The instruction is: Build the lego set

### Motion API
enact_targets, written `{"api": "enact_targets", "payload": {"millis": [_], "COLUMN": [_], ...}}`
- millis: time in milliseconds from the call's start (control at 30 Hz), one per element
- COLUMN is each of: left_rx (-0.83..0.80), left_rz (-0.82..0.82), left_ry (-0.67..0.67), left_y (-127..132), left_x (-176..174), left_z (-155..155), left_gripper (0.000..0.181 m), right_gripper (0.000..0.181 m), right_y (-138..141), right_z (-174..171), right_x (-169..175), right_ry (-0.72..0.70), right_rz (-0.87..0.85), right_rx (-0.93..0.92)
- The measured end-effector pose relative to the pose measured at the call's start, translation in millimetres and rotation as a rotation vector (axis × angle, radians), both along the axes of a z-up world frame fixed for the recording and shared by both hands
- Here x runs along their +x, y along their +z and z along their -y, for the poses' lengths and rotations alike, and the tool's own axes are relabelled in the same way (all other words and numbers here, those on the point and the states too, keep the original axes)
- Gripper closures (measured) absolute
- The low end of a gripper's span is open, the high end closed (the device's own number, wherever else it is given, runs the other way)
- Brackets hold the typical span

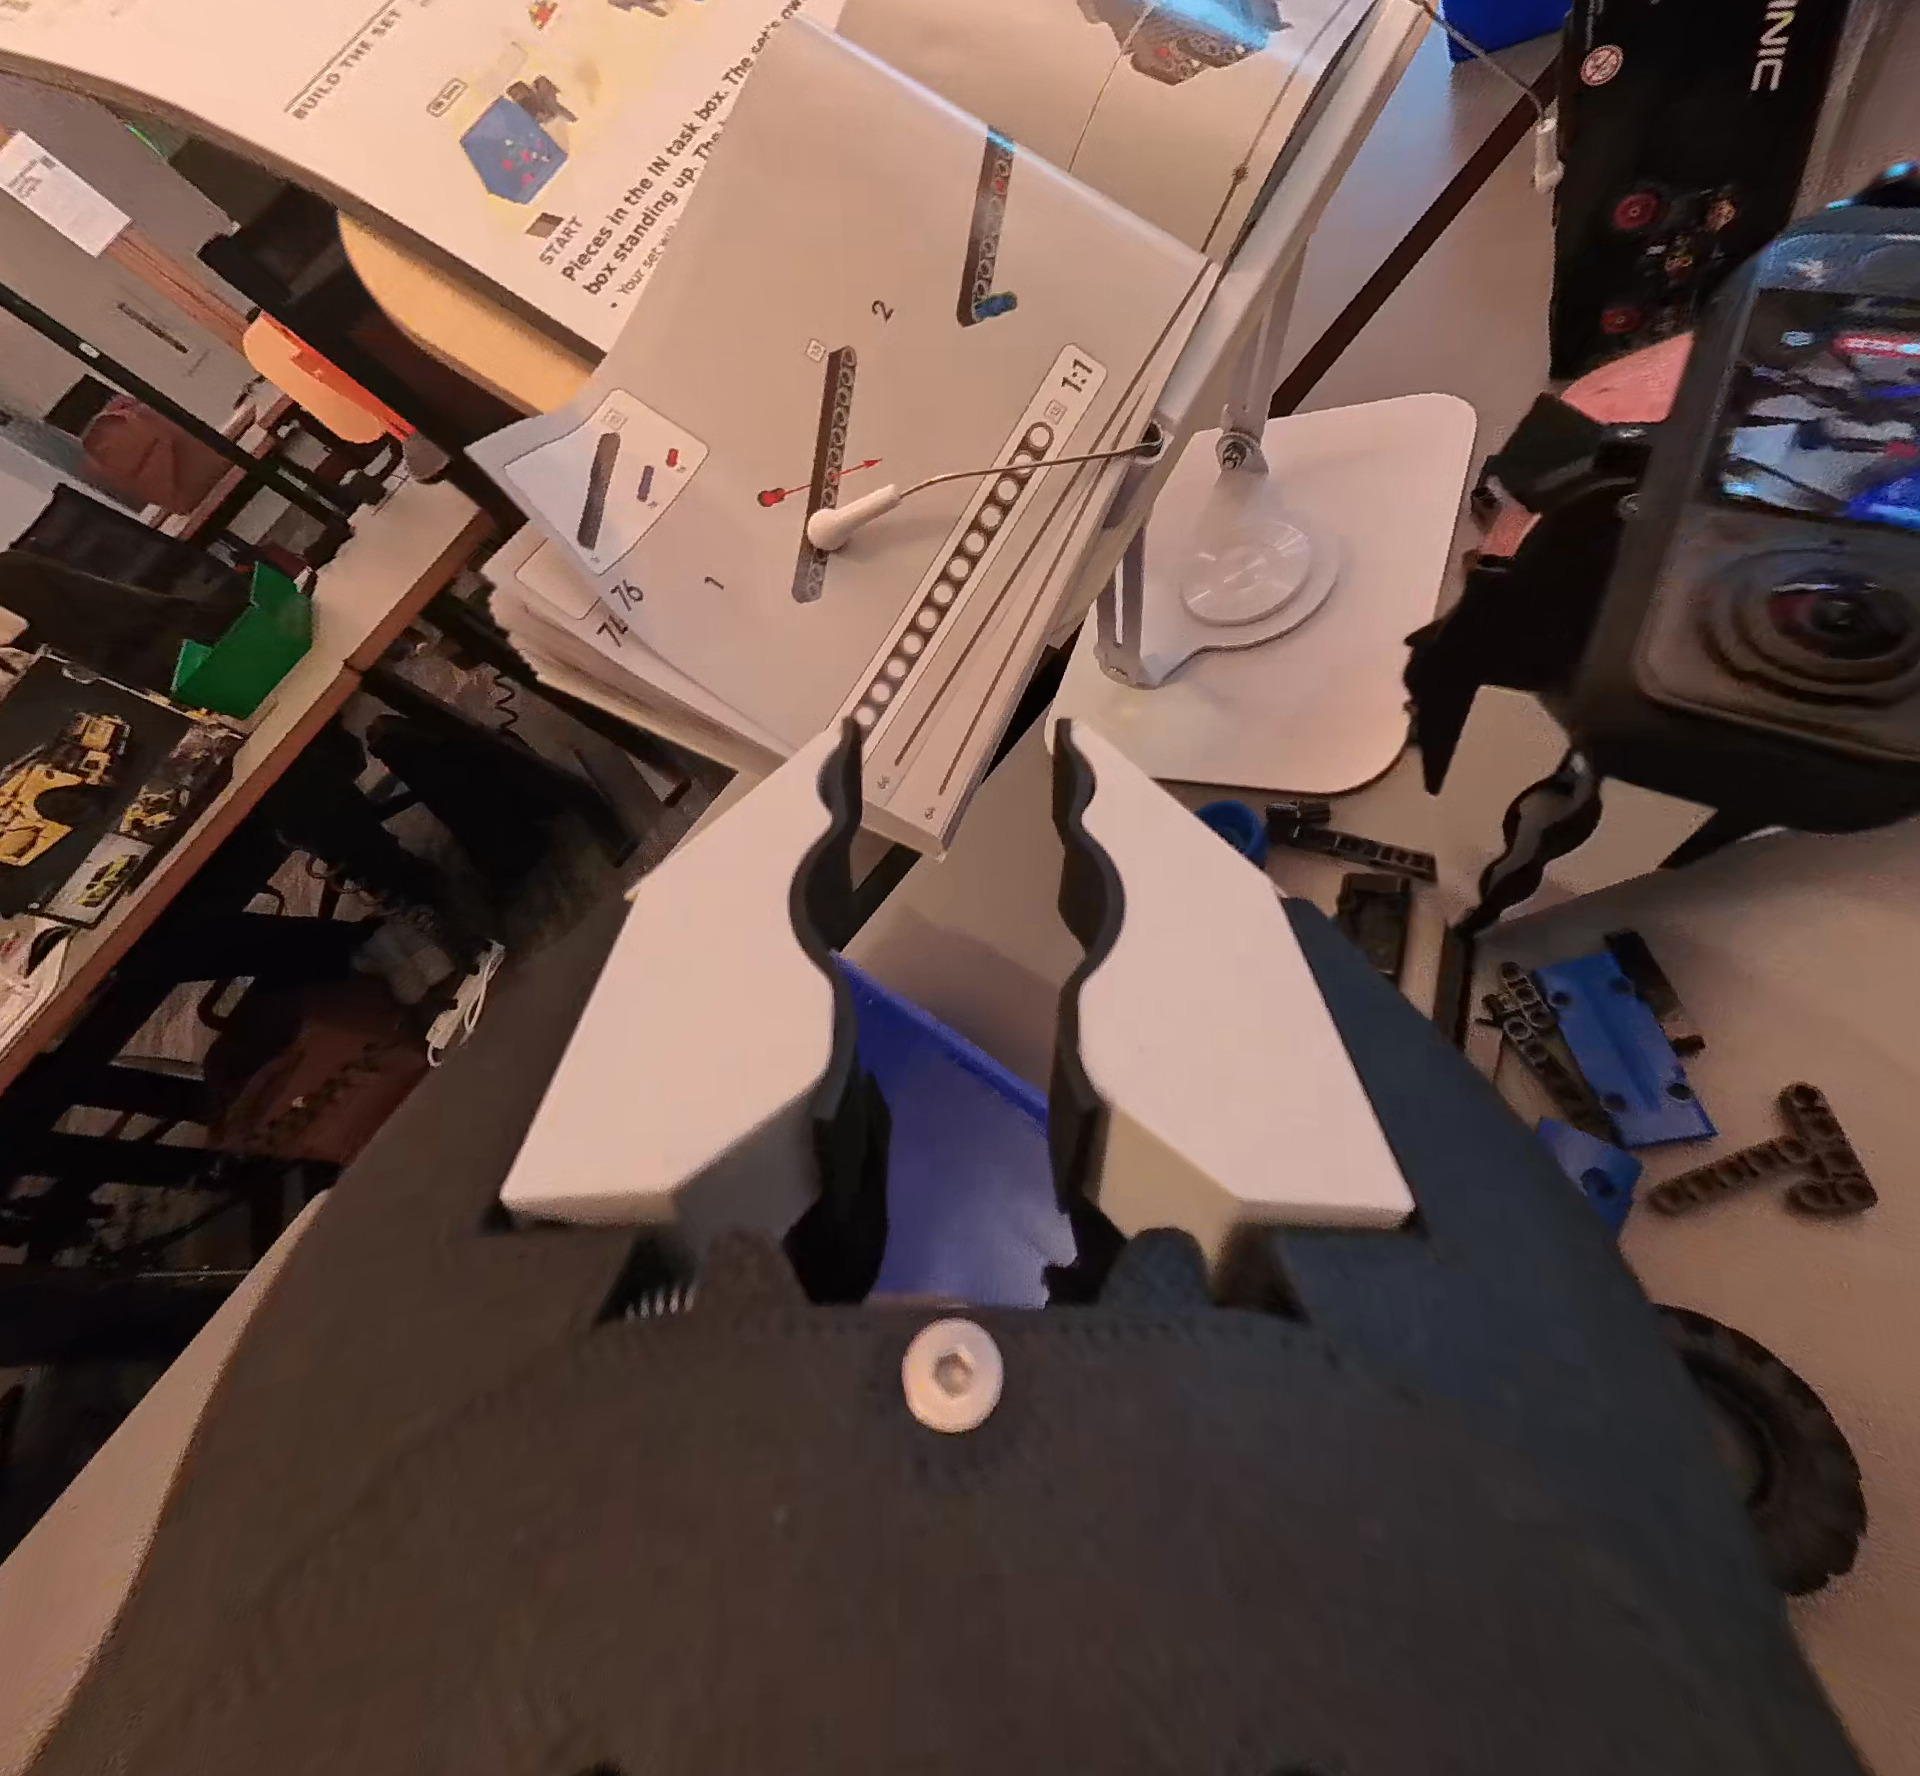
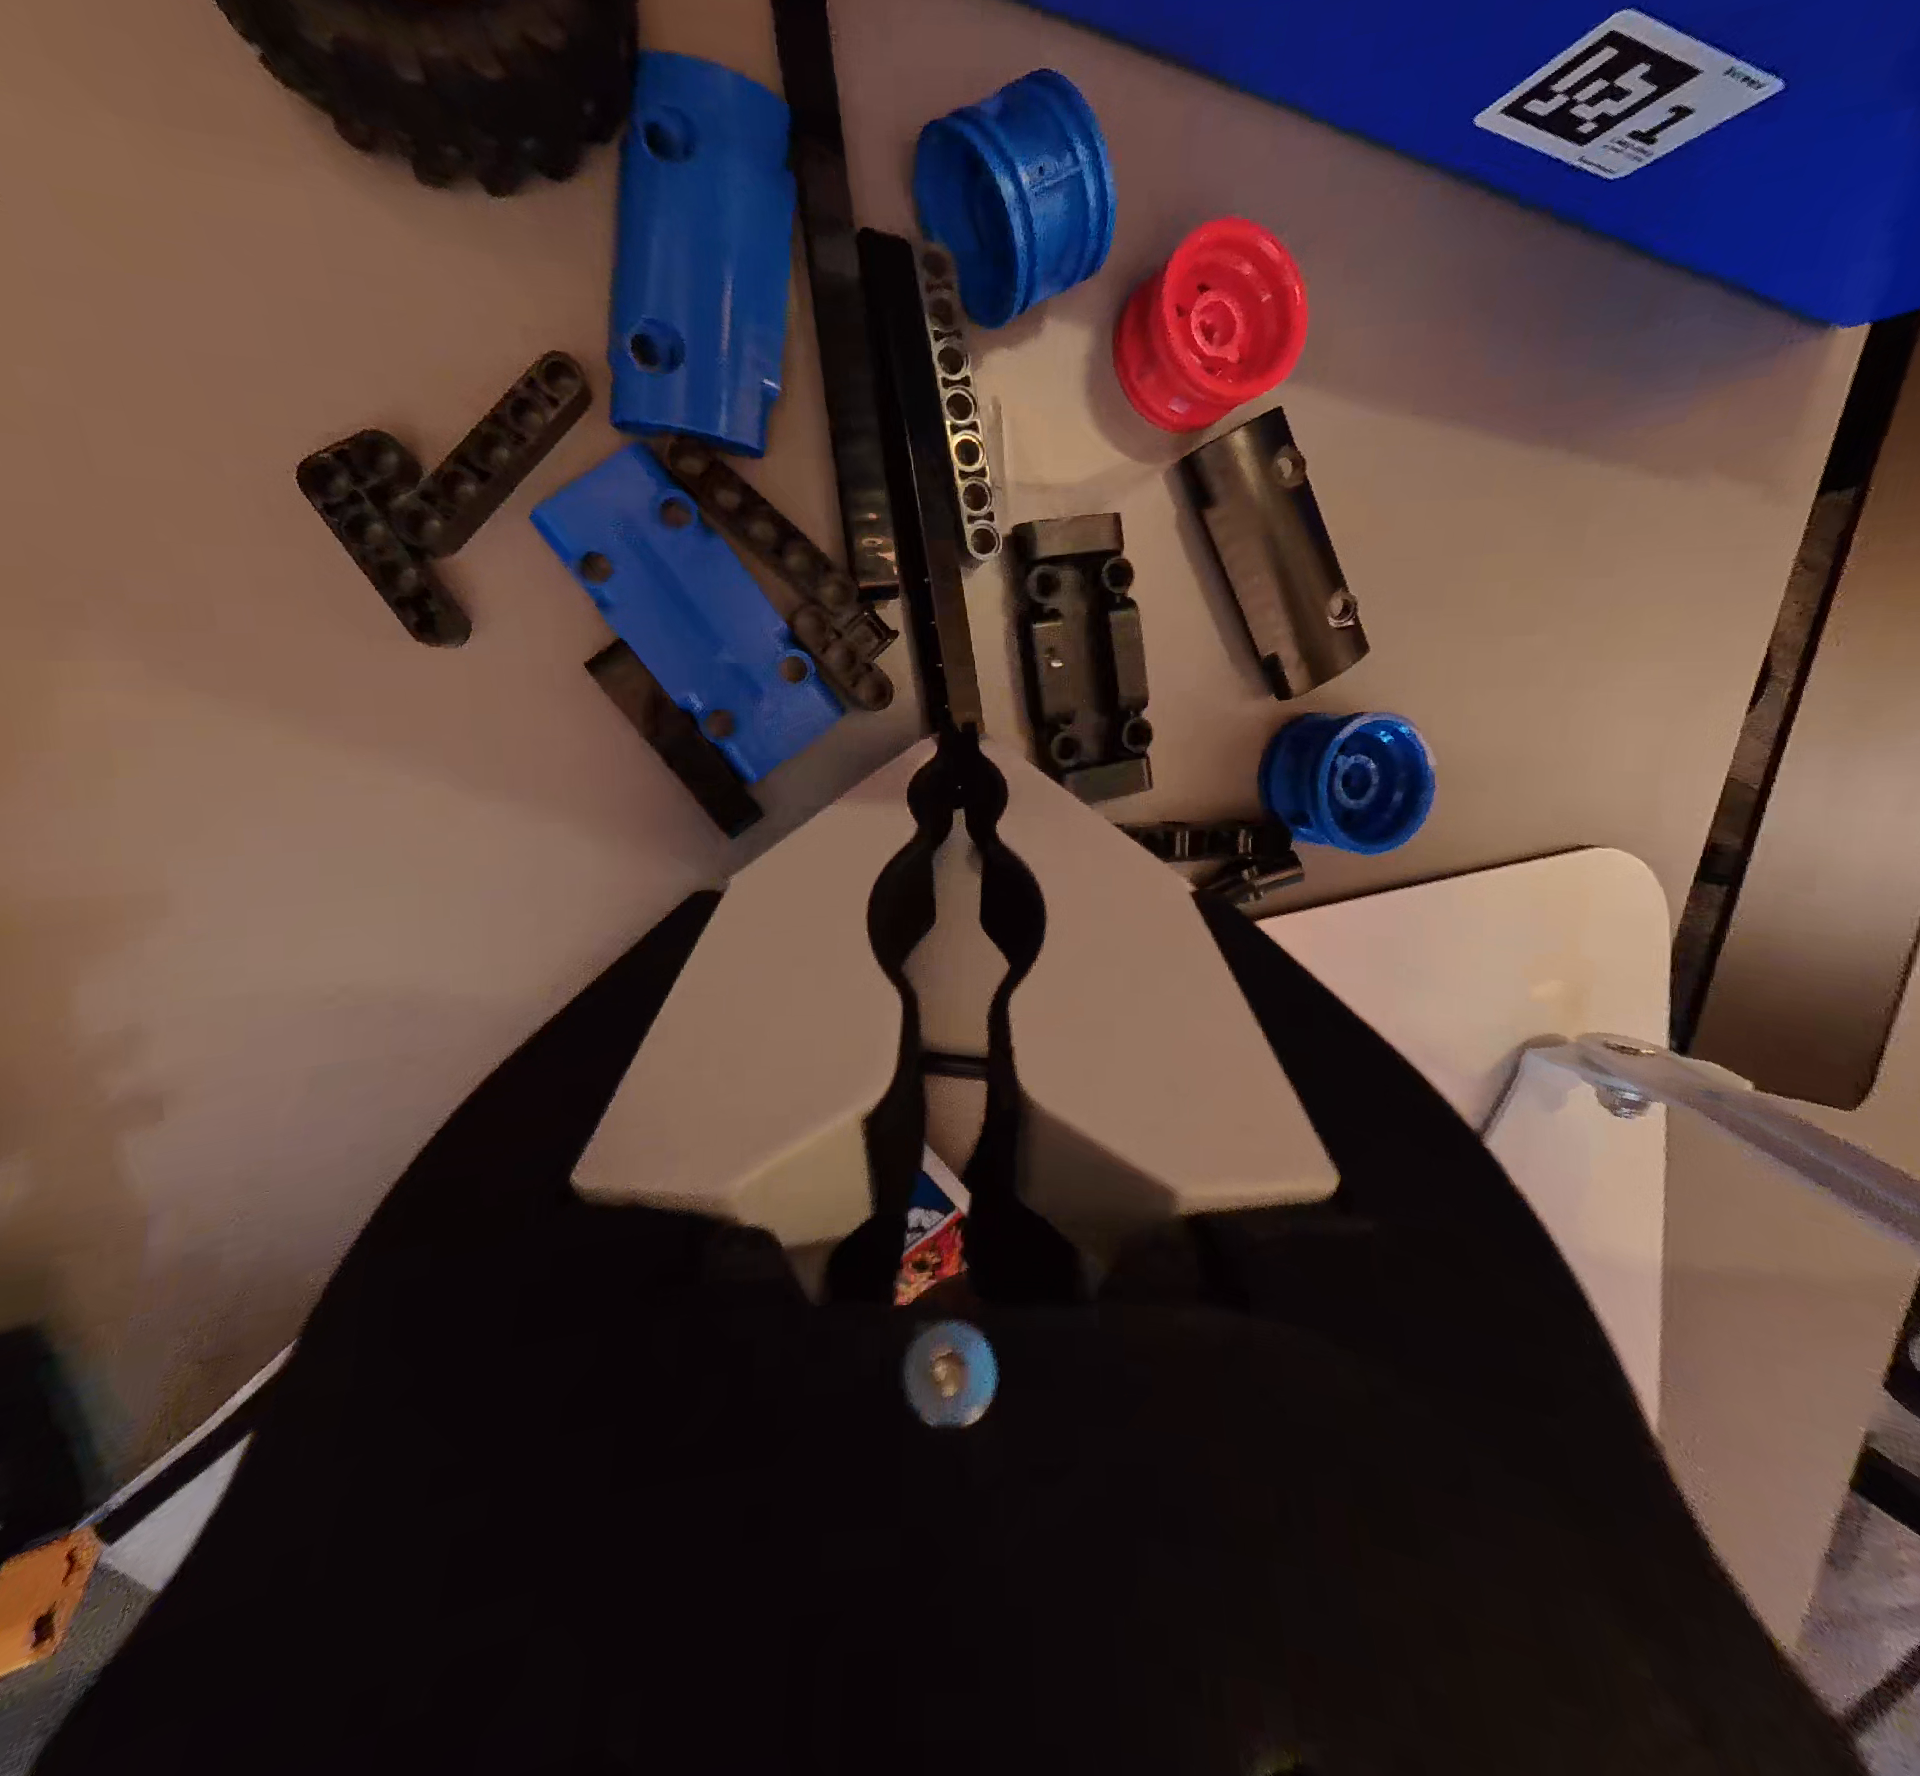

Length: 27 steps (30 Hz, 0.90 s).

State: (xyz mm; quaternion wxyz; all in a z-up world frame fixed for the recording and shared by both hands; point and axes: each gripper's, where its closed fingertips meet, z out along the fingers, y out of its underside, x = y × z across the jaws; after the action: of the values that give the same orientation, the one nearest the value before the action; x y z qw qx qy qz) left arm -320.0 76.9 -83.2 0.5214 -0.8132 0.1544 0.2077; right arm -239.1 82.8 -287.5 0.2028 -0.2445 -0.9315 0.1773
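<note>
The left gripper (image 1: 956, 760), with white wedge-shaped fingers (image 1: 717, 988) lined by wavy black pads, is held with its jaws apart and nothing between them. The right gripper (image 2: 958, 750) (of matching build) is seen pressed together at its tips.

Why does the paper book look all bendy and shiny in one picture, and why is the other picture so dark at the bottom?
Left wrist view: the wide lens curves the instruction booklet, glare whitens its upper page, and edges smear. Right wrist view: the right gripper body is black and dimly lit, while the red wheel and blue wheel stay sharp; corners blur.
</note>
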Motion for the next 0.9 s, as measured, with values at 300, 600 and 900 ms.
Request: {"api": "enact_targets", "payload": {"millis": [300, 600, 900], "left_rx": [-0.026, -0.047, -0.139], "left_rz": [-0.002, -0.014, -0.021], "left_ry": [-0.002, -0.021, -0.182], "left_y": [-1.6, -3.6, -16.2], "left_x": [-1.6, 2.0, 46.7], "left_z": [6.1, 8.3, 13.6], "left_gripper": [0.145, 0.143, 0.140], "right_gripper": [0.175, 0.176, 0.176], "right_y": [-5.5, 18.3, 77.7], "right_z": [1.8, 1.7, -14.9], "right_x": [1.9, 3.4, 36.7], "right_ry": [-0.024, -0.075, -0.090], "right_rz": [0.033, 0.021, -0.096], "right_rx": [-0.036, -0.183, -0.193]}}
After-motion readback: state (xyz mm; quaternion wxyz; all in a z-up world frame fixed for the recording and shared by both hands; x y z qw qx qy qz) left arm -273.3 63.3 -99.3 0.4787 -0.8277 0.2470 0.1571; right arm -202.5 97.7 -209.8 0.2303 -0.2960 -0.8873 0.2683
